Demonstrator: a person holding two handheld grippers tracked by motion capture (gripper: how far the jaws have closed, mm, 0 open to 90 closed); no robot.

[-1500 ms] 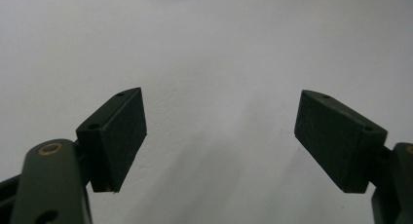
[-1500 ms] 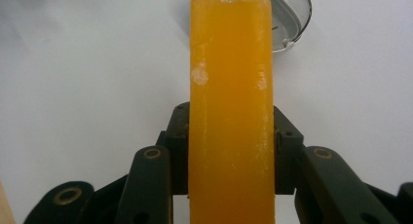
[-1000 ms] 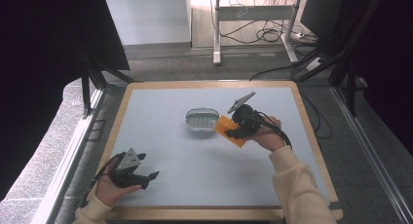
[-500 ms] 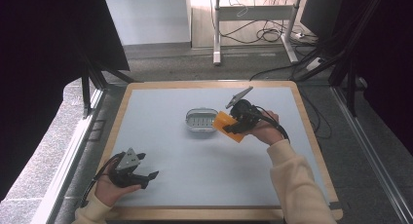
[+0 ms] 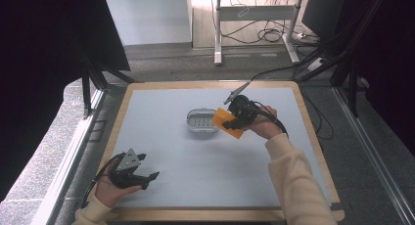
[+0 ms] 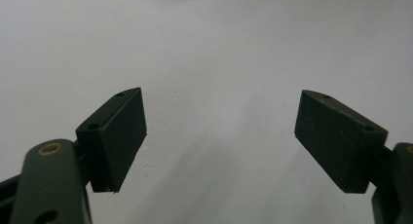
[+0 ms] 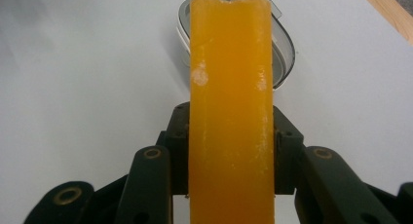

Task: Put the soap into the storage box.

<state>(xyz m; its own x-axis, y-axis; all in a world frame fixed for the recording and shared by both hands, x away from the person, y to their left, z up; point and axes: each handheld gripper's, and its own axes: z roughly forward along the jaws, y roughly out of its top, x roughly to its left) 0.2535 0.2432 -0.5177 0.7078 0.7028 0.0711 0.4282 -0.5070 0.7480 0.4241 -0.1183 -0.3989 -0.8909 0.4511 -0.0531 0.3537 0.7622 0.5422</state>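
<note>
Clamping orange block (image 5: 228, 122), right hand-held gripper (image 5: 234, 123) hovers beside dish (image 5: 201, 122).

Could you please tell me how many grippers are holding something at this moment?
1: the right gripper, beside the metal dish, grips an orange block. The left gripper, near the table's front-left corner, is open with nothing between its jaws.

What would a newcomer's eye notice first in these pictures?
First, the bright orange flat block, clamped edge-on between the jaws of the right gripper, just right of centre on the pale grey table. Beside it sits a small oval metal dish, which the block's far end overlaps. The left gripper rests open at the near left corner.
</note>
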